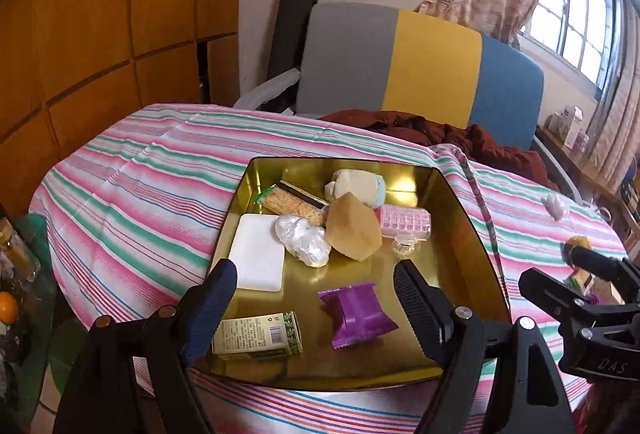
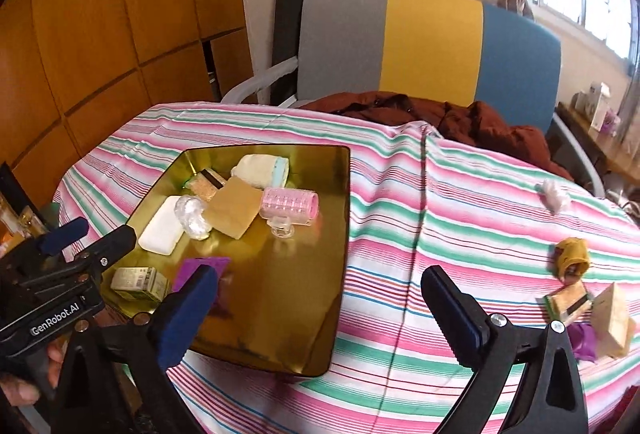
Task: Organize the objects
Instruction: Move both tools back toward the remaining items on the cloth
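Left hand-held gripper (image 1: 316,274) hangs over the near half of the gold tray (image 1: 460,218), jaws spread wide, nothing between them. Tray sits on the surface under a pink, green and white striped cloth (image 1: 140,170).

Tray contents, left to right:
- small printed carton (image 1: 256,334) lying flat at the near left corner, partly behind the left blue finger pad (image 1: 208,310)
- white rectangular block (image 1: 260,252), flat
- crumpled clear plastic wrap (image 1: 306,240), touching the block's right edge
- cracker packet (image 1: 292,200) behind it
- tan wedge-shaped piece (image 1: 352,226) leaning across the middle
- cream roll with a pale blue end (image 1: 356,184) at the far side
- purple wrapped snack (image 1: 356,314) alone in the near middle, between the two fingers in view
- pink hair roller (image 1: 406,222), with a small clear clip (image 1: 404,246) just in front of it

Right hand-held gripper (image 2: 320,294) is off the tray's right edge, over bare cloth, jaws likewise wide apart and empty.

Loose items on the cloth to the right, well apart from the tray: small whitish crumpled wrapper (image 2: 554,196) far back; mustard-yellow bundle (image 2: 572,254) nearer; then a second cracker packet (image 2: 568,302), a tan block (image 2: 614,318) and a purple wrapper (image 2: 582,342) clustered close together at the right margin.

Behind the surface: chair (image 2: 432,38) with grey, yellow and blue back panels, dark red garment (image 2: 460,118) heaped on it.
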### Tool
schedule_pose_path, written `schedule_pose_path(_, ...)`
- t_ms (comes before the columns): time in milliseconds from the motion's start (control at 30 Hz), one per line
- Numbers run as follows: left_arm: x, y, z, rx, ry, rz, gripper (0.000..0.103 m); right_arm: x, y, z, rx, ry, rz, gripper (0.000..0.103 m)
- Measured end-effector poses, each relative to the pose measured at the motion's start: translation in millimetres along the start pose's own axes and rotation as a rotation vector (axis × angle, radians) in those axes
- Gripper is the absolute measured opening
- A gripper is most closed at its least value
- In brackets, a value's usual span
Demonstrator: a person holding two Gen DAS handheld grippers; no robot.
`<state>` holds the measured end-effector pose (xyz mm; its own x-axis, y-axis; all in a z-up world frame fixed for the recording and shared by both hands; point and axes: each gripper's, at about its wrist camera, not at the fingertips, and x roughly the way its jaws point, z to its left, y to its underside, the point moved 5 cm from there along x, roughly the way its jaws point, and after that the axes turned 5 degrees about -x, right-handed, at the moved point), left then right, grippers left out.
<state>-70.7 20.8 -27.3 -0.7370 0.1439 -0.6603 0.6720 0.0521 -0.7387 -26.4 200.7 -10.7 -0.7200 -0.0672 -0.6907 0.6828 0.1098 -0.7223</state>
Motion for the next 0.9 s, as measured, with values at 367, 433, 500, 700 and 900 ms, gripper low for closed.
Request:
schedule_pose_path(367, -5.1, 7.1, -25.8, 0.066, 0.068, 0.005, 0.082, -7.2, 18.8, -34.7, 0.036, 0.078, 0.015, 0.103)
schedule_pose_path(433, -2.1, 10.5, -30.6, 0.076, 0.085, 0.020, 0.082, -7.2, 23.4, -44.0, 0.046, 0.095, 0.025, 0.103)
schedule_pose_path(500, 0.7, 13.5, -35.3, 0.075, 0.113, 0.040, 0.082, -7.5, 29.0, -57.0, 0.070, 0.113, 0.034, 0.103)
schedule_pose_path(700, 4.2, 17.4, -49.1, 0.077, 0.165, 0.073, 0.082, -14.7, 48.2, -122.5, 0.182, 0.202, 0.067, 0.103)
schedule_pose_path(900, 2.1, 16.3, -73.7, 0.142, 0.206, 0.073, 0.082, -40.6, 55.7, -211.0, 0.339, 0.303, 0.078, 0.103)
